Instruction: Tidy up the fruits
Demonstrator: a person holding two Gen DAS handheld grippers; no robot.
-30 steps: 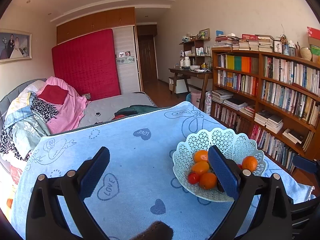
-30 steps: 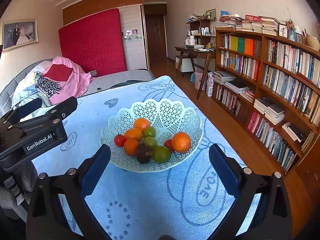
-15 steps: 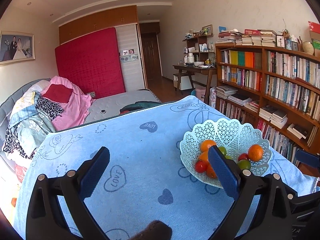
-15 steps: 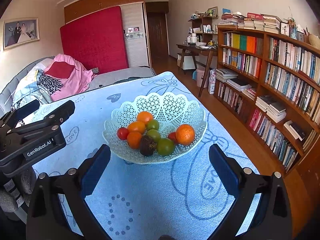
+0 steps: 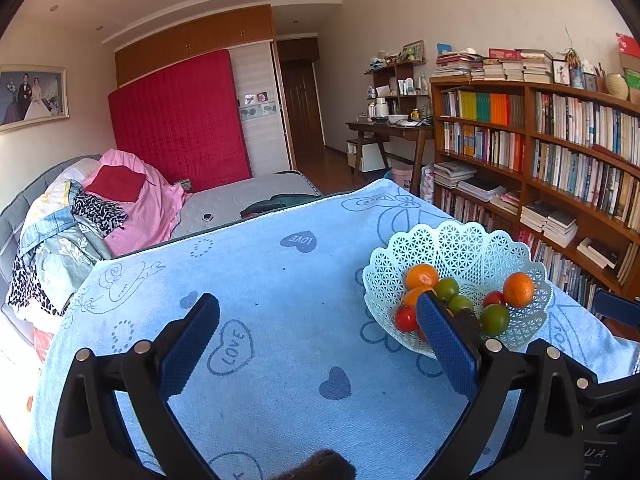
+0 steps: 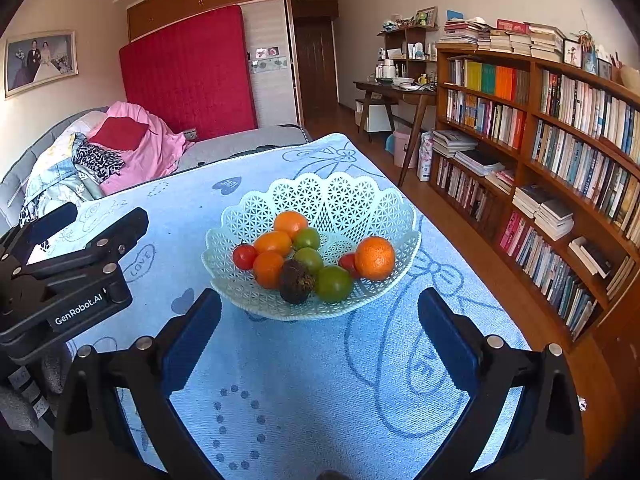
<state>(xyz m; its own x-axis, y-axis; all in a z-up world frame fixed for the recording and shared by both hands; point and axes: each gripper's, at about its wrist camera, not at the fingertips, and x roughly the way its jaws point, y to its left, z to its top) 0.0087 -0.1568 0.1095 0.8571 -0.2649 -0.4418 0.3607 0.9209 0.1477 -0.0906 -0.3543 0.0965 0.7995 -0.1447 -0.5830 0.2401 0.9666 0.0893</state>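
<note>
Nearest, the right gripper hangs over the blue cloth w/ jaws spread wide, nothing between them. The left gripper is beside it, also wide open and empty (its right finger covers part of the fruit in its own view). Just past the right gripper's fingers sits the white lattice basket on the cloth, holding oranges, green fruits, small red ones and one dark rough fruit at the front. Farther away: bed w/ pink blanket, desk, bookshelf along the right wall.
</note>
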